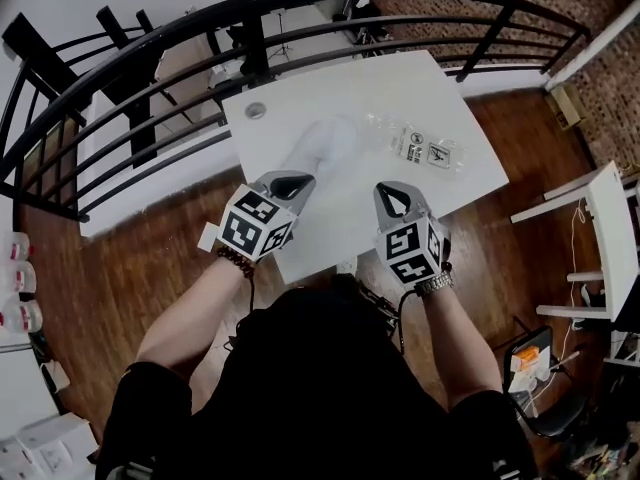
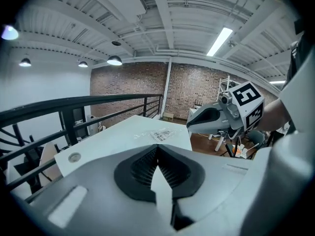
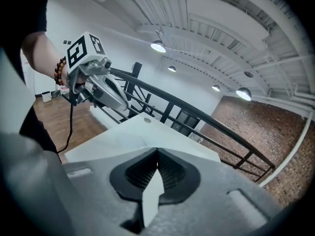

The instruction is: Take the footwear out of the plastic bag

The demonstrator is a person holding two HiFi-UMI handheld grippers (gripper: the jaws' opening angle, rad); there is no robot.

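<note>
On the white table (image 1: 300, 238) lies a pale white piece of footwear (image 1: 325, 146), blurred, left of centre. To its right a clear plastic bag (image 1: 425, 148) with printed labels lies flat and apart from it. My left gripper (image 1: 298, 180) hangs above the table's near edge, just short of the footwear, shut with nothing in it. Level with it on the right, my right gripper (image 1: 387, 190) is also shut and empty. The left gripper view shows closed jaws (image 2: 157, 149), the bag (image 2: 158, 134) on the table beyond, and the right gripper (image 2: 211, 119). In the right gripper view the left gripper (image 3: 101, 85) shows.
A black metal railing (image 1: 300, 8) curves round the far and left sides of the table. A round grommet (image 1: 256, 110) sits at the table's far left corner. White furniture (image 1: 610, 238) stands on the wooden floor to the right. A brick wall lies beyond.
</note>
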